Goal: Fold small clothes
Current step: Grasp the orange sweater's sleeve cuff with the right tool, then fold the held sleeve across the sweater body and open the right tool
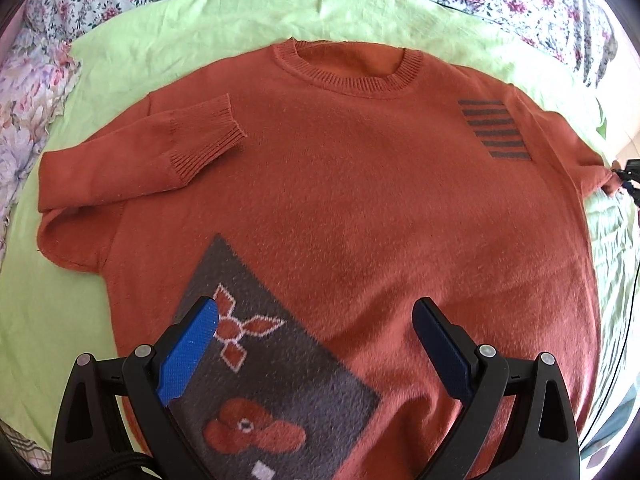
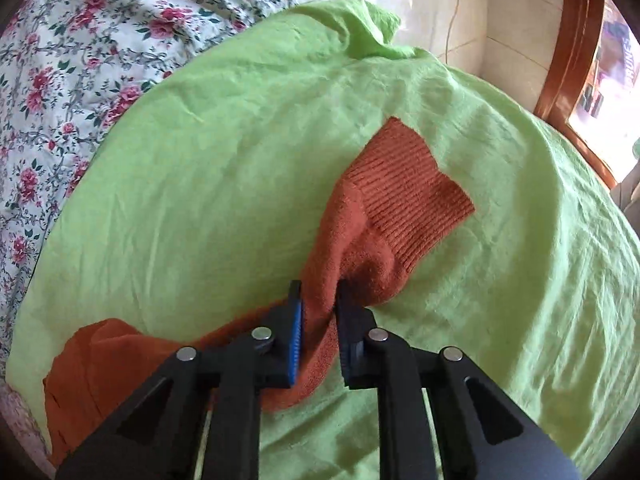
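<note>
Rust-orange knit sweater (image 1: 340,200), front side up, spread flat. Ribbed crew collar (image 1: 348,68) at the far end. Dark striped patch (image 1: 494,130) on one chest side, grey panel with orange flower motifs (image 1: 272,380) near the hem. One sleeve (image 1: 140,156) is folded in across the body, ribbed cuff (image 1: 208,136) resting on the chest. The other sleeve (image 2: 352,256) runs outward, bunched and twisted mid-length, its ribbed cuff (image 2: 408,196) lying flat; that stretch looks slightly lifted, hard to be sure.
</note>
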A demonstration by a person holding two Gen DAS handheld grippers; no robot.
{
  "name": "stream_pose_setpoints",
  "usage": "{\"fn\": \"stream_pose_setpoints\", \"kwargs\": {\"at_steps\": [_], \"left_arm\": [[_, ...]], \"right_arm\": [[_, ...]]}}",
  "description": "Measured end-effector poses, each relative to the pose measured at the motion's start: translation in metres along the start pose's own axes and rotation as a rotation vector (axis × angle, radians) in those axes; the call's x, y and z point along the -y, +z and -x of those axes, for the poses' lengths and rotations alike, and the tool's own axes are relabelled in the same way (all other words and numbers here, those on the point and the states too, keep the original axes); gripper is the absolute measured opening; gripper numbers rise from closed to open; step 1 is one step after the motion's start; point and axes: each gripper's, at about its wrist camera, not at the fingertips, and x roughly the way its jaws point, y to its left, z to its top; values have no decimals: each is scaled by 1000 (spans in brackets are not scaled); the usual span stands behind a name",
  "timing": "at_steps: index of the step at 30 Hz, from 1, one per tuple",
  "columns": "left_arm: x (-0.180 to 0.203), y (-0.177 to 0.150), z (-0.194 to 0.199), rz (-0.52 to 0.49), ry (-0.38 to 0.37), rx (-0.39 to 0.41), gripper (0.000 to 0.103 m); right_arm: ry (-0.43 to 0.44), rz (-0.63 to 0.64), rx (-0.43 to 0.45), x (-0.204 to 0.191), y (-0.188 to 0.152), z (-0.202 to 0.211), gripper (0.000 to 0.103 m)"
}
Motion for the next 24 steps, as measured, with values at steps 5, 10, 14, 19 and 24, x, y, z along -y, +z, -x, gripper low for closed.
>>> {"fn": "stream_pose_setpoints", "kwargs": {"at_steps": [5, 10, 14, 19, 24], "left_arm": [[-1, 4, 0, 15, -15, 5, 98], [-11, -2, 11, 36, -18, 19, 98], [-27, -11, 20, 73, -14, 30, 98], [-51, -25, 27, 128, 0, 33, 98], [-66, -33, 31, 158, 5, 29, 98]], "right_arm": [[271, 149, 143, -53, 0, 42, 10], [741, 402, 123, -151, -34, 90, 10], [929, 622, 2, -238, -87, 106, 10], [1042, 792, -201, -321, -164, 93, 10], [965, 881, -367, -365, -226, 54, 10]]}}
